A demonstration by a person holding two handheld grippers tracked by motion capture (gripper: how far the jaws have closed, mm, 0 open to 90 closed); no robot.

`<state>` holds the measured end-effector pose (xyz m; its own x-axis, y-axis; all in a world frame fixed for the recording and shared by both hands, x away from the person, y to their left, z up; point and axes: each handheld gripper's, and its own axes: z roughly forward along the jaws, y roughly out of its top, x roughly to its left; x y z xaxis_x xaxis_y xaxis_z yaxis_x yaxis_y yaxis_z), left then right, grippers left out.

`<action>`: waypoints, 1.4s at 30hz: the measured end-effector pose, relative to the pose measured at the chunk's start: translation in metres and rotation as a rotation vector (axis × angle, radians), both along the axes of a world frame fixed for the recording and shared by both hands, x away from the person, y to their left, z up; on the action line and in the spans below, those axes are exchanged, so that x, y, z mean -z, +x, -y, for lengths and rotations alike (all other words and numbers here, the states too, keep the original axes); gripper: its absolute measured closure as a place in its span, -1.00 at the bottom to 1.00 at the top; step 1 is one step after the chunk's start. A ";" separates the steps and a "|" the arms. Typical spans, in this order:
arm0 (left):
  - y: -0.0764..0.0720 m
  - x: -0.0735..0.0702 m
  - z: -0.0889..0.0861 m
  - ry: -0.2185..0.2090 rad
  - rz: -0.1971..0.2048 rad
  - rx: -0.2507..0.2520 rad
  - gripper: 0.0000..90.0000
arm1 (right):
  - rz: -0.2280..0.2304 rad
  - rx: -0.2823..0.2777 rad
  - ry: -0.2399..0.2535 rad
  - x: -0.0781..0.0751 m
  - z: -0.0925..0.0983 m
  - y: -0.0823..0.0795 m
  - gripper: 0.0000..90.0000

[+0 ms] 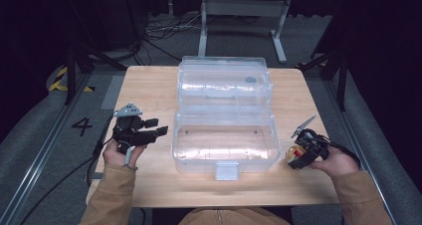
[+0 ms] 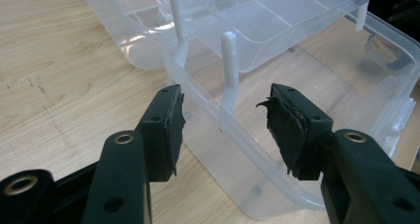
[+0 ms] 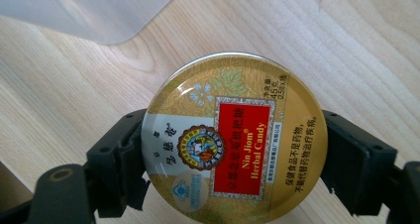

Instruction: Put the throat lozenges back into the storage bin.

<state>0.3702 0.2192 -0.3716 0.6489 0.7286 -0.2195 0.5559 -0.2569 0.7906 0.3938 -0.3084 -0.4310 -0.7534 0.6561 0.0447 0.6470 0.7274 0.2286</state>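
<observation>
Clear plastic is making up the organiser box [image 1: 224, 140] that is sitting open in the middle of the wooden table [image 1: 149, 85], its lid and divided upper tray [image 1: 225, 85] standing raised behind the deep lower bin; the bin is looking bare down to the wood showing through its floor, and a small round grey item [image 1: 251, 79] is lying in the right rear part of the tray. Off the box's right side, the candy tin [image 3: 233, 144] is resting between the jaws of the right gripper [image 1: 297, 156], which are standing wide and pressing on its rim from both sides. The tin is round and flat, with a gold patterned lid, a red label reading "Nin Jiom Herbal Candy", a round emblem at its centre and Chinese lettering along the edges. In the right gripper view it is hanging just over the wood, near a corner of the box. On the box's left side, the left gripper [image 1: 154, 126] is pointing at the bin's wall with its jaws spread and nothing between the pads [image 2: 173, 130].
</observation>
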 end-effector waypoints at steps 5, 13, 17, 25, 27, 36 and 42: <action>0.000 0.000 0.000 0.003 -0.001 -0.004 0.07 | 0.020 0.006 0.017 -0.007 0.001 -0.001 -0.55; 0.000 0.000 -0.001 0.005 -0.001 -0.009 0.07 | 0.057 0.025 0.057 -0.020 0.005 -0.002 -0.55; -0.001 0.000 -0.001 0.006 0.000 -0.012 0.07 | 0.083 0.034 0.080 -0.027 0.007 -0.003 -0.55; -0.008 0.002 -0.009 0.004 -0.003 -0.038 0.07 | 0.113 0.029 0.110 -0.040 0.006 0.000 -0.55; -0.011 0.002 -0.012 0.005 0.000 -0.044 0.07 | 0.126 0.029 0.120 -0.044 0.006 0.001 -0.55; -0.015 0.003 -0.017 0.002 -0.003 -0.068 0.07 | 0.161 0.003 0.149 -0.058 -0.002 0.001 -0.55; -0.012 0.004 -0.016 -0.002 -0.006 -0.065 0.07 | 0.178 -0.005 0.161 -0.068 -0.006 -0.001 -0.55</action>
